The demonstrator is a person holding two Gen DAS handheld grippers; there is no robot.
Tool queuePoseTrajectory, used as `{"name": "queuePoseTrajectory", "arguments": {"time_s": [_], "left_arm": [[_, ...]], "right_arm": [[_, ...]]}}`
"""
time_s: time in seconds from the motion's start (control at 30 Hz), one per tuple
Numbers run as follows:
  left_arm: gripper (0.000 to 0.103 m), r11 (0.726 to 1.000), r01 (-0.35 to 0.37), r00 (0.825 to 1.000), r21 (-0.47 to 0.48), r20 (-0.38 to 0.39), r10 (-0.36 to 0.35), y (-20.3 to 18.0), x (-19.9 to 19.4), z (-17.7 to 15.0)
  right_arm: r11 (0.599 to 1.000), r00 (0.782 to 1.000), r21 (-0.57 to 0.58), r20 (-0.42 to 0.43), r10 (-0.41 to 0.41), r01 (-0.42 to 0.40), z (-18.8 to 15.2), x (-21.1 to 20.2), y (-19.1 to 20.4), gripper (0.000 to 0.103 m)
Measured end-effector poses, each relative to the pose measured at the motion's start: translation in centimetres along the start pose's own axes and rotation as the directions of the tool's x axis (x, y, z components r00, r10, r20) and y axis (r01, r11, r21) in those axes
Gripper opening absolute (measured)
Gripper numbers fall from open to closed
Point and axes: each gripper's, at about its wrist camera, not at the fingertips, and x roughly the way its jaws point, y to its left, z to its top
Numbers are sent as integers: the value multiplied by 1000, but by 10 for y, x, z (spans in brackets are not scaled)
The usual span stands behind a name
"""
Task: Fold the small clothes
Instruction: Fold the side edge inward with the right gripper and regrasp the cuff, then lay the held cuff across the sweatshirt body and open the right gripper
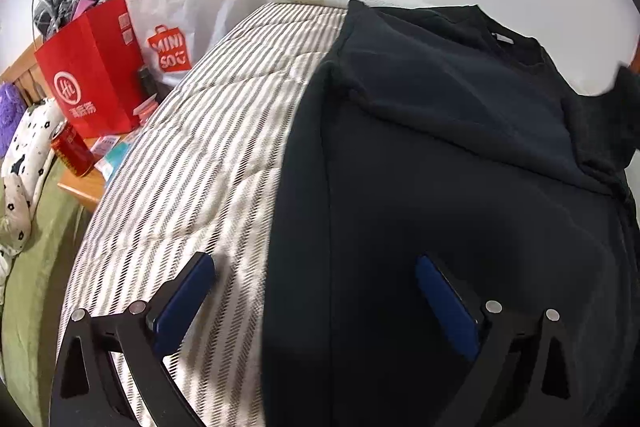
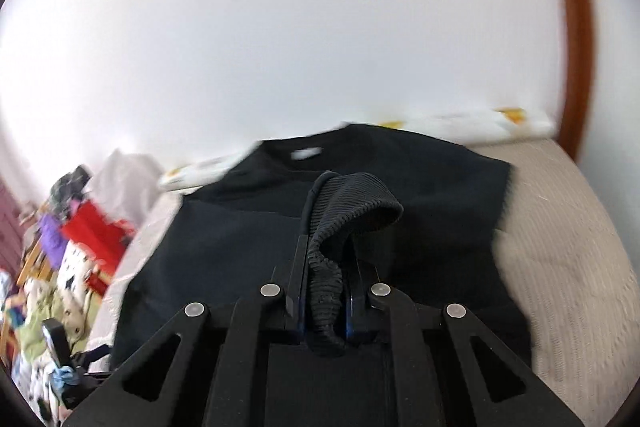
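A black sweatshirt (image 1: 440, 147) lies flat on the striped bed cover (image 1: 192, 167), neck label toward the wall. My left gripper (image 1: 314, 261) is open just above the garment's left edge, one blue pad over the stripes and one over the black cloth, gripping nothing. In the right wrist view the sweatshirt (image 2: 240, 227) spreads out below my right gripper (image 2: 326, 247), which is shut on the ribbed cuff (image 2: 352, 195) of a sleeve. The cuff curls up over the fingers, lifted off the body of the shirt. That view is blurred by motion.
Left of the bed stands a wooden side table (image 1: 80, 187) with a red paper bag (image 1: 96, 83), a white shopping bag (image 1: 180, 27) and a red can (image 1: 72, 149). A white wall is behind the bed. A wooden frame (image 2: 572, 27) rises at the right.
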Motion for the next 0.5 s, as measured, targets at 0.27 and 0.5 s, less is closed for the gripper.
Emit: {"name": "queuePoseTrajectory", "arguments": {"time_s": [0.27, 0.5], "left_arm": [[101, 1000, 3, 998, 7, 65, -4, 12, -31, 10], [101, 996, 56, 993, 75, 97, -64, -5, -43, 34]], "right_arm": [[982, 985, -92, -62, 161, -167, 1, 63, 105, 13], [951, 958, -172, -170, 229, -258, -13, 76, 125, 40]]}}
